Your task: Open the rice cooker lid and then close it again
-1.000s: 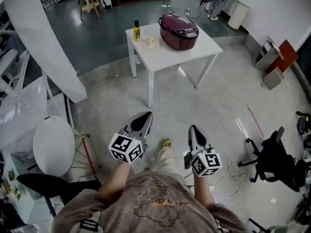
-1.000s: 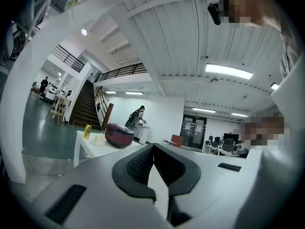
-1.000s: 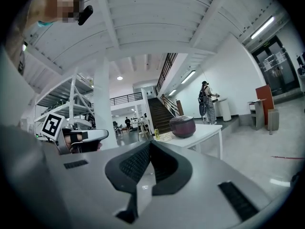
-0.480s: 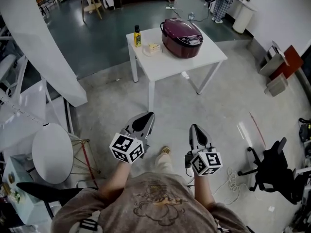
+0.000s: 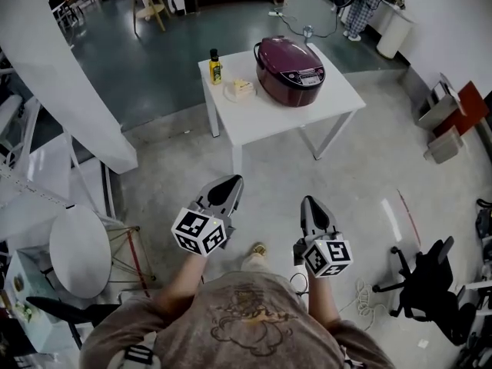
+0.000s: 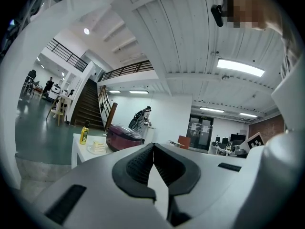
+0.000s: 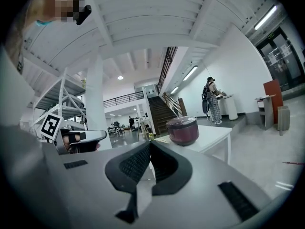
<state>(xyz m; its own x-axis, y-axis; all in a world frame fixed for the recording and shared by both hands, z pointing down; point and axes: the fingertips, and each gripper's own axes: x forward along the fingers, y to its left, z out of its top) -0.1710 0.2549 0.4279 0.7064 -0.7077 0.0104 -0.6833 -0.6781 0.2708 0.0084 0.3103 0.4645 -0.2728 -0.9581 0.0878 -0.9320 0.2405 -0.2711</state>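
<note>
A maroon rice cooker (image 5: pixel 290 61) with its lid down stands on a white table (image 5: pixel 261 114) some way ahead of me; it also shows as the rice cooker (image 6: pixel 123 138) in the left gripper view and the rice cooker (image 7: pixel 182 130) in the right gripper view. My left gripper (image 5: pixel 227 187) is held level in front of me, jaws shut with nothing between them. My right gripper (image 5: pixel 313 208) is beside it, also shut and holding nothing. Both are well short of the table, over bare concrete floor.
On the table's left part stand a yellow bottle (image 5: pixel 216 68) and a plate with food (image 5: pixel 240 89). A round white table (image 5: pixel 79 248) and a white pillar (image 5: pixel 69 75) are at the left. A black office chair (image 5: pixel 427 290) is at the right. A person (image 7: pixel 211 101) stands beyond the table.
I have walked forward: the table with the rice cooker has come nearer and lower in the head view. Both grippers keep their pose in front of me, still shut.
</note>
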